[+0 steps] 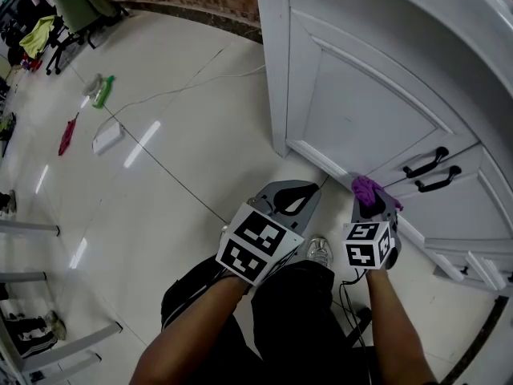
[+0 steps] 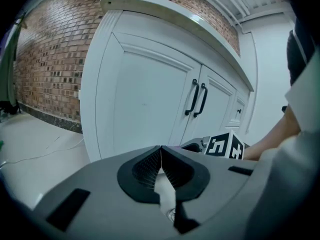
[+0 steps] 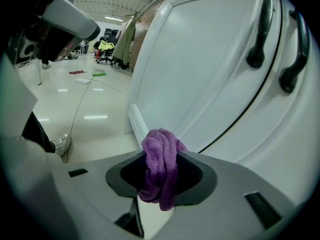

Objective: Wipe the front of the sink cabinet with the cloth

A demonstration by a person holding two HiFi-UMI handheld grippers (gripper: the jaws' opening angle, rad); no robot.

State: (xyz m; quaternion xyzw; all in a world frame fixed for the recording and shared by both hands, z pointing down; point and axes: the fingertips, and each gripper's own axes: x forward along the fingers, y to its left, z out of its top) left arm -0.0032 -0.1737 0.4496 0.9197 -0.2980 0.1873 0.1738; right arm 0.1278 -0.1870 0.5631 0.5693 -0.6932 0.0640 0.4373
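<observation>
Right gripper (image 1: 373, 205) clenched on a bunched purple terry cloth (image 1: 366, 188), wad poking past the tips at the bottom edge of the white panelled sink cabinet (image 1: 361, 111), just beside its base moulding (image 1: 317, 157); contact unclear. Left gripper (image 1: 292, 200) pinched closed, empty, off the cabinet. Risks, judged: little cloth protrudes, so hard jaw tips could scrape the paint; drag could tug the wad loose; sweeping up toward the door's right edge, it may snag the black bar handles (image 1: 426, 164).
</observation>
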